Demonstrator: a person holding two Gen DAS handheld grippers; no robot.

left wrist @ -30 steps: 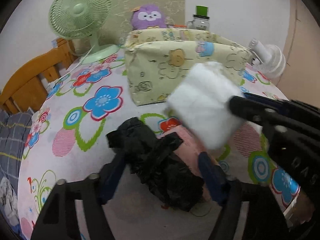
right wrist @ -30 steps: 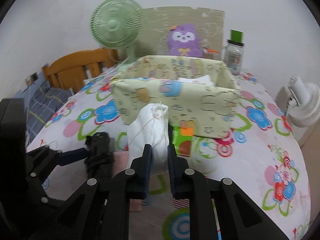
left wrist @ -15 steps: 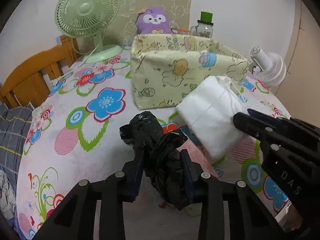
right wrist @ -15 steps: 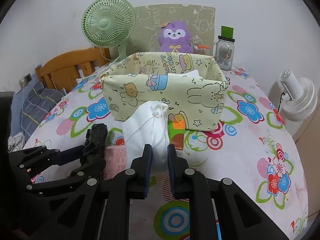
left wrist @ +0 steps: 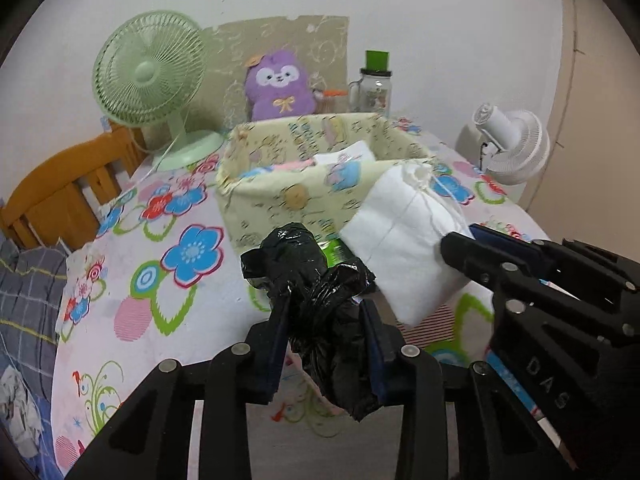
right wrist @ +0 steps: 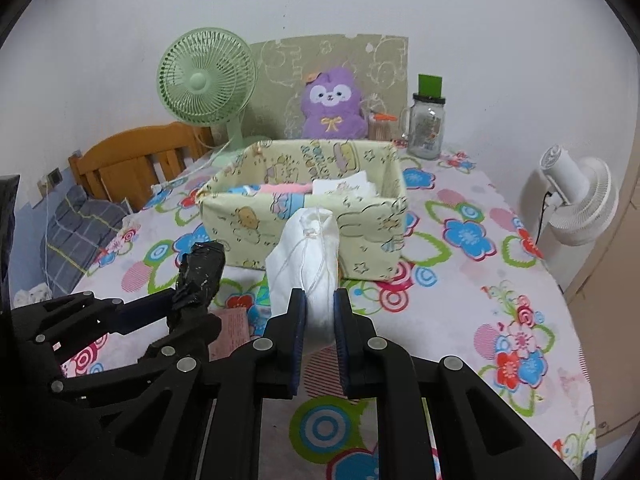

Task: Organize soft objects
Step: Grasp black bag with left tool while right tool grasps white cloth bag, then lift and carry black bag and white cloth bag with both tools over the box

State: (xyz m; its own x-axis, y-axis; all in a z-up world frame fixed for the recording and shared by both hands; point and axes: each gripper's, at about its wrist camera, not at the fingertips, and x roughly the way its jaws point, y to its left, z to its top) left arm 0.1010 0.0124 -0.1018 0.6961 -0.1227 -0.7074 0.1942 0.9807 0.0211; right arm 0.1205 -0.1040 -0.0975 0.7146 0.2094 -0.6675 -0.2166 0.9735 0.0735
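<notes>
Two soft bundles hung over a flower-print tabletop [right wrist: 500, 280], each pinched in a hand-held tool. The left tool [left wrist: 326, 334] was clamped on a black plastic-wrapped bundle [left wrist: 312, 280], which bulged above and below the pads and looked light, crinkly and prob. slippery; a hold near its thick middle, as here, seemed safest, since the loose film at either end could tear or slide. The right tool [right wrist: 318, 322] was clamped on the lower end of a white cloth pouch [right wrist: 310, 248] tied with thread (its knotted top stood free above the pads). It looked limp and light, w/ little to break, though a grip so low could let the top flop over.

Just beyond both stood a yellow cartoon-print fabric box [right wrist: 360, 236], open-topped and already holding pink, blue and white folded items, likely the bundles' destination. Its soft near wall stood between the bundles and the inside, so each would need to clear the rim.

Behind the box: a green fan [right wrist: 206, 84], a purple plush toy [right wrist: 334, 104] and a glass jar [right wrist: 426, 128]. A white fan [right wrist: 580, 200] stood off the tabletop's right edge, a wooden chair [right wrist: 136, 160] at left.
</notes>
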